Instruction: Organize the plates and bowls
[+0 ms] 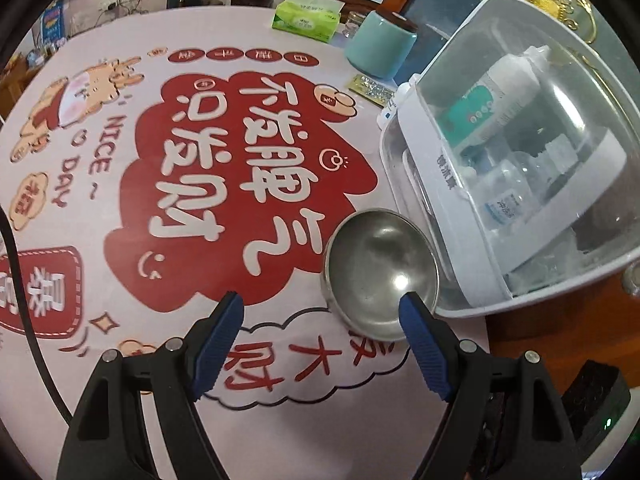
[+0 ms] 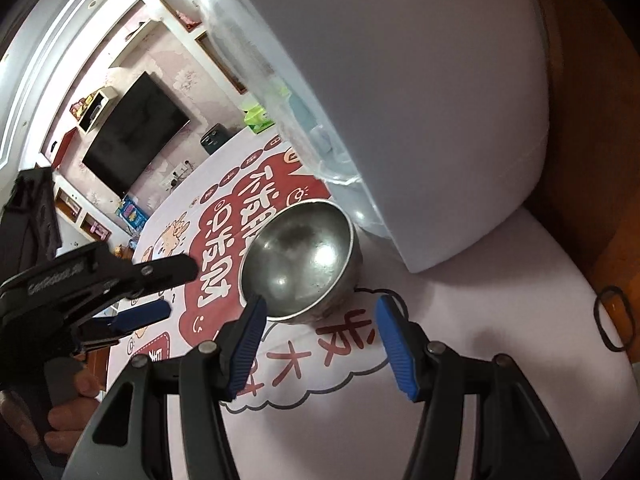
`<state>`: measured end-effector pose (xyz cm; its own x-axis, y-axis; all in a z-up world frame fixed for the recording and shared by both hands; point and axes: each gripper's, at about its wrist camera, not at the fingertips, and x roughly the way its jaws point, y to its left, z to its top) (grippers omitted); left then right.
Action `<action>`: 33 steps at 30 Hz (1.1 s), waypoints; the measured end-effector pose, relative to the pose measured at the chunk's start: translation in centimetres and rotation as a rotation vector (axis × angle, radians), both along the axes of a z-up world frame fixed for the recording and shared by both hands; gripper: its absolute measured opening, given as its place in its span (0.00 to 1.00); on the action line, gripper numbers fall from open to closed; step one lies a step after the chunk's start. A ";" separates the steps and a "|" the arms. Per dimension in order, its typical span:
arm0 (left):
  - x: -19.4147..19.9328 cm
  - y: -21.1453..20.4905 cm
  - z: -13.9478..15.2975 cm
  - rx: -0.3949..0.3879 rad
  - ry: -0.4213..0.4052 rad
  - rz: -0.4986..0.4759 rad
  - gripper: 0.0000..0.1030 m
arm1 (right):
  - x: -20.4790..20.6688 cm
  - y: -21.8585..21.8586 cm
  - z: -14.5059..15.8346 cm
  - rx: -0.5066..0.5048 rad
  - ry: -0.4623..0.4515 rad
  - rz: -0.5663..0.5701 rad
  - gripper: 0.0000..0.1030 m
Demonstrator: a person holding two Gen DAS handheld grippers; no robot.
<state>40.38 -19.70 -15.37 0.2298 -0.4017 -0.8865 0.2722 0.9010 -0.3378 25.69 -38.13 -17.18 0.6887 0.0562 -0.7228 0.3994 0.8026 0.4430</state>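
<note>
Both hand-held grippers hang over a round bench with their blue-padded jaws spread and nothing between them. From the left wrist view, the left hand-held gripper (image 1: 322,300) points steeply down at the bench; its right pad overlaps the near rim of a steel bowl (image 1: 378,274), though contact cannot be judged. The bowl stands upright and empty on a white printed tablecloth (image 1: 120,360) (red clouds, Chinese characters, a cartoon rabbit), just beside a white dish box with a clear domed lid (image 1: 520,152) that holds bottles. Farther back sit a teal canister (image 1: 378,46) and a green tissue pack (image 1: 306,14).

From the right wrist view, the right hand-held gripper (image 2: 320,304) frames the same steel bowl (image 2: 298,264), its left pad over the near rim. The left hand-held gripper (image 2: 152,292) shows at the left edge, gripped by a hand (image 2: 68,400). A black rubber band (image 2: 616,318) lies at the tablecloth's right edge.
</note>
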 end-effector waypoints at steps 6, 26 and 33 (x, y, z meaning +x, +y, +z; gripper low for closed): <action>0.4 -1.3 -2.3 0.005 0.024 -0.028 0.74 | 0.9 0.4 -1.0 -0.022 0.009 0.030 0.49; 0.1 -2.1 -5.8 -0.007 0.074 -0.069 0.22 | 2.1 1.1 -1.9 -0.038 0.008 0.095 0.25; -0.4 -2.1 -6.4 0.010 0.089 -0.073 0.16 | 2.0 0.5 -2.4 -0.015 0.025 0.088 0.17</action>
